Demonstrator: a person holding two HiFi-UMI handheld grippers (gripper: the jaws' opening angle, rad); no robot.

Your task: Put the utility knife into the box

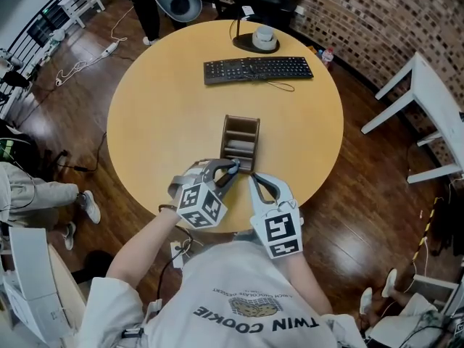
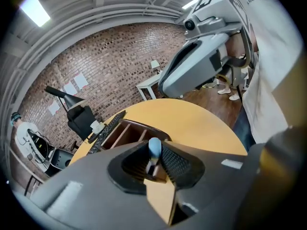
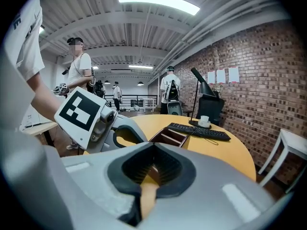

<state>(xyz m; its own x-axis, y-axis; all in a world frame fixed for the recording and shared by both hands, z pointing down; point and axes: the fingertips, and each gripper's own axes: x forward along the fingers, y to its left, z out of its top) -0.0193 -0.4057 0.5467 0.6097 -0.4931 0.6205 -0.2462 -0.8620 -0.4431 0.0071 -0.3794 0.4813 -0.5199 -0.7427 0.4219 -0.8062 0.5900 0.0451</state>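
Box (image 1: 241, 119) open-topped, clear of table (image 1: 167, 122) edge; left gripper (image 1: 231, 171) clamps utility knife (image 2: 154, 148) (right gripper (image 1: 253, 180) closed).

Smooth wooden table (image 1: 167, 107), dark wooden box (image 1: 241, 119)

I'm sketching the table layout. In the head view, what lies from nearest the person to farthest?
First left gripper and right gripper, side by side → box → keyboard → cup.
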